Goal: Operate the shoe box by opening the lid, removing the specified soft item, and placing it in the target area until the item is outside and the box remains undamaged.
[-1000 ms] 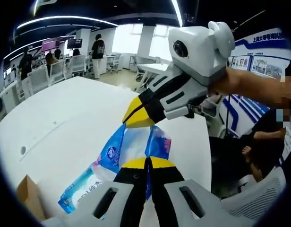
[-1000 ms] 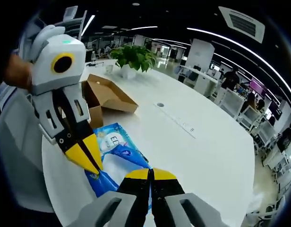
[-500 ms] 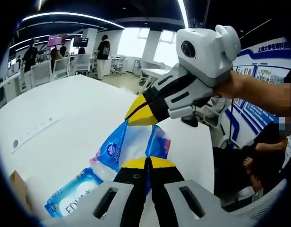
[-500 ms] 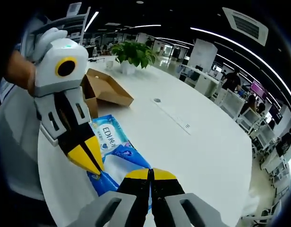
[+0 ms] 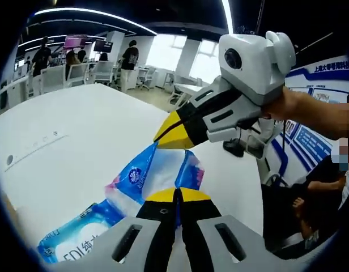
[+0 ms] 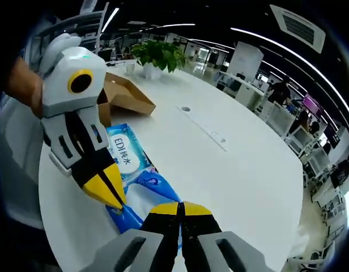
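Left gripper view: left gripper (image 5: 175, 195) clamped on blue tissue pack (image 5: 141, 180), right gripper (image 5: 170, 133) pinching its far end, above white tabletop (image 5: 78, 130). Open cardboard shoe box (image 6: 122, 97) near tabletop's plant (image 6: 157, 55) edge.

Blue-and-white tissue pack (image 5: 143, 184), brown shoe box (image 6: 124, 97), white table (image 6: 231, 175).

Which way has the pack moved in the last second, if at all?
Yes. Held in the right gripper and left gripper, the pack has pulled away from the box.
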Demonstrator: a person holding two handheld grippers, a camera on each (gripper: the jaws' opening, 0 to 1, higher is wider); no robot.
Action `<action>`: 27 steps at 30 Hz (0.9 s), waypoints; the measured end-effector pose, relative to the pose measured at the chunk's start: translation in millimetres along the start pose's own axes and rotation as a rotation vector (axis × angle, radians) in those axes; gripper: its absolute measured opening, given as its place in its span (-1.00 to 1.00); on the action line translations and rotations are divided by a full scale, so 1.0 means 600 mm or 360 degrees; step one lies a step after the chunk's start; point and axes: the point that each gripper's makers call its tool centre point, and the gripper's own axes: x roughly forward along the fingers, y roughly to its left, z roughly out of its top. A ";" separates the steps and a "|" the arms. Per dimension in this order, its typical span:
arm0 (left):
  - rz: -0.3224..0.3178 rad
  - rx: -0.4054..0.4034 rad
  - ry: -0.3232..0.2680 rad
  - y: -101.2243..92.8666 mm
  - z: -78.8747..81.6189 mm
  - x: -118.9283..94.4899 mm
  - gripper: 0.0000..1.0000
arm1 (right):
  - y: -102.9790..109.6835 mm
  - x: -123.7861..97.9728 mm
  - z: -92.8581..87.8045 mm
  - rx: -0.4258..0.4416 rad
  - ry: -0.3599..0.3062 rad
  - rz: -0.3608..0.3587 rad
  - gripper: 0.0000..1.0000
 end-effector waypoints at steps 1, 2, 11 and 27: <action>-0.0001 -0.0011 -0.0007 0.000 0.000 0.003 -1.00 | -0.001 0.000 -0.001 0.0001 0.0002 0.0000 -1.00; -0.0010 -0.0030 -0.0019 -0.001 0.002 0.006 -1.00 | -0.002 -0.001 -0.002 -0.0009 0.0009 -0.0005 -1.00; -0.0023 -0.0090 -0.0059 -0.007 0.003 0.024 -1.00 | -0.017 -0.004 -0.020 0.0003 0.0011 -0.0015 -1.00; 0.0061 -0.0103 0.0035 0.028 -0.030 0.042 -1.00 | -0.016 0.045 -0.048 -0.0007 0.0062 0.0022 -1.00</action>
